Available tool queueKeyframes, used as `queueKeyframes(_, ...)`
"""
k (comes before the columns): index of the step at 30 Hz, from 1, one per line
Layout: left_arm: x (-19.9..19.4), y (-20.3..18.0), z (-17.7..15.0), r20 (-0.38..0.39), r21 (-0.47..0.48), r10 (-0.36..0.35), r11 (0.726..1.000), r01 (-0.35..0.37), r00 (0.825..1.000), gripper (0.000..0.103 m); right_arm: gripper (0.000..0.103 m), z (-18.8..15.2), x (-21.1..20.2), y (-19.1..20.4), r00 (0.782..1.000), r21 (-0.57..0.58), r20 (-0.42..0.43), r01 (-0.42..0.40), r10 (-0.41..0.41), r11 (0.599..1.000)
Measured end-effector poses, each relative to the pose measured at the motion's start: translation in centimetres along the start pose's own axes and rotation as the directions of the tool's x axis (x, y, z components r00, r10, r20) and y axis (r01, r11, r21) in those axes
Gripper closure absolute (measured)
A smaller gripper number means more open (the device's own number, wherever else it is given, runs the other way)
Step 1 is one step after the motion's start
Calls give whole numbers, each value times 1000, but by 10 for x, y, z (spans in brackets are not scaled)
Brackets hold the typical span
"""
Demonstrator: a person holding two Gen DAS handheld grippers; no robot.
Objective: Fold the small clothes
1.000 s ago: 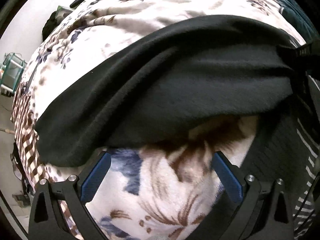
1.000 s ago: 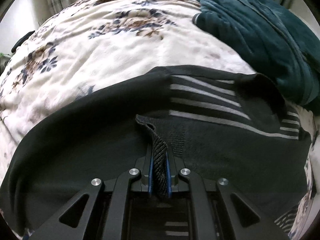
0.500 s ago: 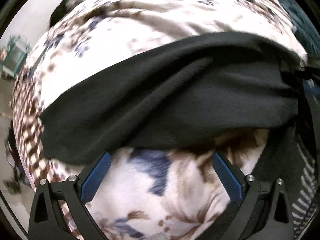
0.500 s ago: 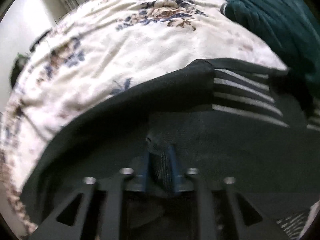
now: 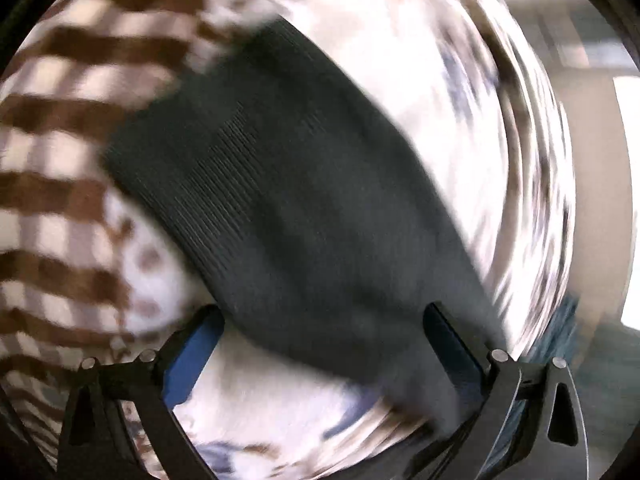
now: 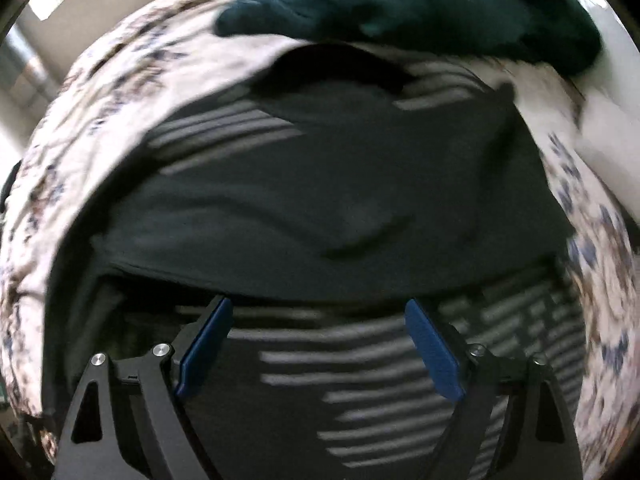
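Both views have swung since a second ago. Left gripper (image 5: 324, 350) gapes, jaws astride the black garment's (image 5: 288, 200) lower end — its long axis runs to upper left. Right gripper (image 6: 318, 350), jaws just opened, has released the striped fold (image 6: 360, 364), directly below it. Floral bed (image 6: 100, 128); teal garment (image 6: 400, 4) at top.

A home bedroom: a floral blanket (image 6: 120, 92) covers a bed, a teal quilted garment (image 6: 400, 4) heaped at its far edge.
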State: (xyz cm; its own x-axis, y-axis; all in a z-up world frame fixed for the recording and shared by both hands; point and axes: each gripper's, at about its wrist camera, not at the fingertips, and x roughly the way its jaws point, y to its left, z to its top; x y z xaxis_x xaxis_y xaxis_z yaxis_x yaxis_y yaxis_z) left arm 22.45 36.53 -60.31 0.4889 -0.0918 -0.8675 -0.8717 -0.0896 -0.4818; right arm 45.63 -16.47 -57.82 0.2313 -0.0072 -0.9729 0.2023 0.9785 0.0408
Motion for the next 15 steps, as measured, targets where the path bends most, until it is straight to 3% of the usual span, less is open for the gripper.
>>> queueKeyframes(3,-13,12,19,77,-127,12,992,-2,997,18,13,-8,4,-11,1000,31,-14,1,-1,1000)
queueKeyframes(5,-19,11,29,136,-118,73,991,-57,988,39,13,-12,3,-11,1000,36,-14,-5,5,999)
queueKeyframes(7,-20,8,31,188,-71,136,990,-124,973,89,13,-13,3,-6,1000,28,-14,-10,11,1000)
queueKeyframes(8,-21,2,33,220,-23,148,989,-146,964,94,13,-14,4,-4,1000,23,-15,-10,11,1000)
queueKeyframes(11,-36,-26,25,322,120,128,977,-175,938,96,13,-15,3,7,1000,3,-6,13,-13,1000)
queueKeyframes(12,-41,-37,24,350,175,112,967,-183,930,96,13,-14,2,8,999,-10,-2,35,-35,999)
queueKeyframes(14,-56,-66,13,405,304,68,930,-205,912,96,0,-9,2,9,994,-40,4,106,-106,994)
queueKeyframes(15,-60,-81,8,420,352,46,913,-209,906,96,0,-7,2,8,992,-53,10,126,-125,991)
